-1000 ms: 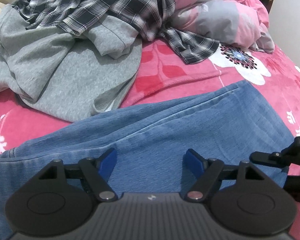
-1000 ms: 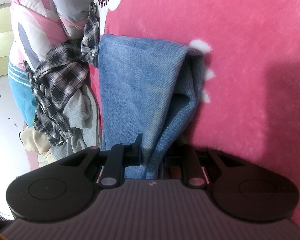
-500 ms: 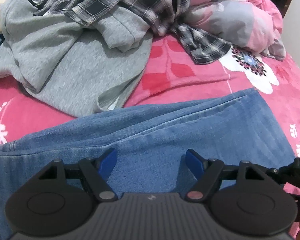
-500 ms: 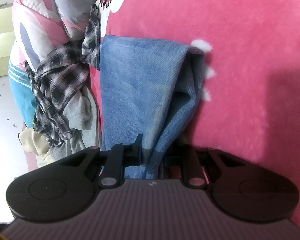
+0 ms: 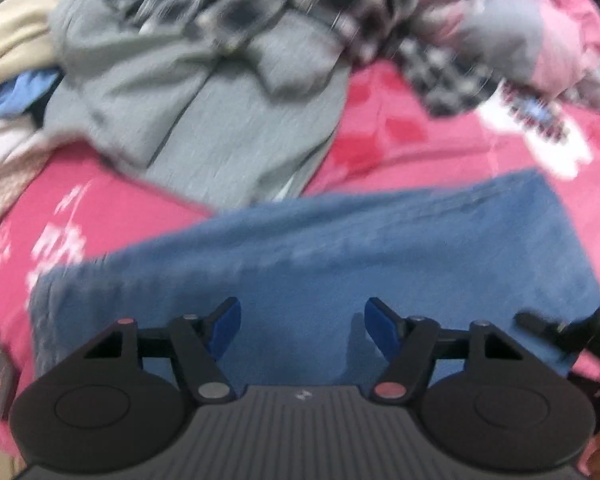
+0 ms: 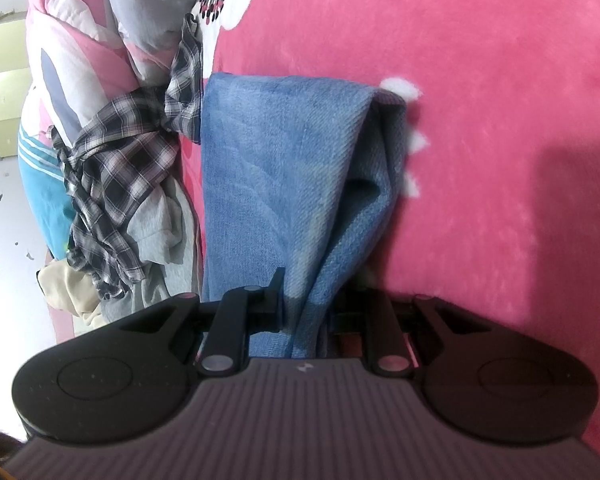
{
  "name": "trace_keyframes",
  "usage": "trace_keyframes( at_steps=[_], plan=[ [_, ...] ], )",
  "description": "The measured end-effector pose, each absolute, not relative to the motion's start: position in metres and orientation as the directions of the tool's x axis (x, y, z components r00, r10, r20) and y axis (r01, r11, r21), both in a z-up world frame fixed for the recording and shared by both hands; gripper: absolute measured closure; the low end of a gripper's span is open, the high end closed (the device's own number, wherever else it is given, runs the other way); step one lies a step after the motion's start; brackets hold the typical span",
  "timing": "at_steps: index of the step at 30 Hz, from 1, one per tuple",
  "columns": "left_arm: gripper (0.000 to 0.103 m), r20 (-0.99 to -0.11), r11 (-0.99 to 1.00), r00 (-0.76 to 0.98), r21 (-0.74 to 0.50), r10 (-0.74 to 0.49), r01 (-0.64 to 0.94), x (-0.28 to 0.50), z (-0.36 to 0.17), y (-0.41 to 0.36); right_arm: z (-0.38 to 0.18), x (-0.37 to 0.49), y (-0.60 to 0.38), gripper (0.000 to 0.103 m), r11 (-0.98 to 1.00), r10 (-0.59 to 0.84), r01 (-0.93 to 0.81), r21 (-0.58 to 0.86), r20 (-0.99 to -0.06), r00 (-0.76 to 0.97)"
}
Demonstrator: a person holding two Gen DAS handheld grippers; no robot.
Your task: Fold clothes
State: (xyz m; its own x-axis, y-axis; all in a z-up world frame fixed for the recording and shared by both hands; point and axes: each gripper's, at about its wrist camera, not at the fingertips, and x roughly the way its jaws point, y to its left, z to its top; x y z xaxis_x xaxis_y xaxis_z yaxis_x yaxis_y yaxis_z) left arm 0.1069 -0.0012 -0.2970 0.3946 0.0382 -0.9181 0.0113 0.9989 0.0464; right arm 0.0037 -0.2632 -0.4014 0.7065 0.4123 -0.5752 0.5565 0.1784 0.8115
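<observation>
Blue jeans [image 5: 340,248] lie folded lengthwise across the pink bed. My left gripper [image 5: 302,320] points down over their near part. Its blue pads [image 5: 224,324] stand apart and its jaws are closing; flat denim shows between them, and no fabric is pinched. This view is blurred by motion. In the right wrist view the jeans [image 6: 280,160] run away from my right gripper [image 6: 304,308], which is shut on a bunched end of the denim. Part of that gripper's black frame [image 5: 560,332] shows at the right end of the jeans in the left wrist view.
A grey sweatshirt [image 5: 204,128] and a plaid shirt [image 5: 300,12] are heaped just beyond the jeans, with a pink and grey quilt [image 5: 520,32] at the back right. The pink floral blanket [image 6: 480,80] covers the bed. A cardboard box [image 6: 4,80] stands on the floor.
The left wrist view has tipped down and rolled, and is now blurred; the jeans' left end has come into view and the left jaws stand a little narrower. The right gripper has not moved.
</observation>
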Motion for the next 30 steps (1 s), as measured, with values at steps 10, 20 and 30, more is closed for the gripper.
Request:
trace_keyframes(
  at_steps=[10,20,30],
  plan=[
    [0.032,-0.947,0.997,0.313,0.056,0.069,-0.050,0.115,-0.304,0.001,-0.399,0.003,-0.262,0.088,0.177,0.395,0.578,0.797,-0.595,0.700],
    [0.031,-0.953,0.998,0.297,0.054,0.065,-0.042,0.119,-0.304,0.000,-0.400,0.002,-0.261,0.087,0.161,0.385,0.585,0.795,-0.596,0.705],
    [0.030,-0.954,0.998,0.293,0.050,0.061,-0.045,0.120,-0.305,0.001,-0.402,0.003,-0.260,0.087,0.149,0.378,0.588,0.795,-0.595,0.709]
  ],
)
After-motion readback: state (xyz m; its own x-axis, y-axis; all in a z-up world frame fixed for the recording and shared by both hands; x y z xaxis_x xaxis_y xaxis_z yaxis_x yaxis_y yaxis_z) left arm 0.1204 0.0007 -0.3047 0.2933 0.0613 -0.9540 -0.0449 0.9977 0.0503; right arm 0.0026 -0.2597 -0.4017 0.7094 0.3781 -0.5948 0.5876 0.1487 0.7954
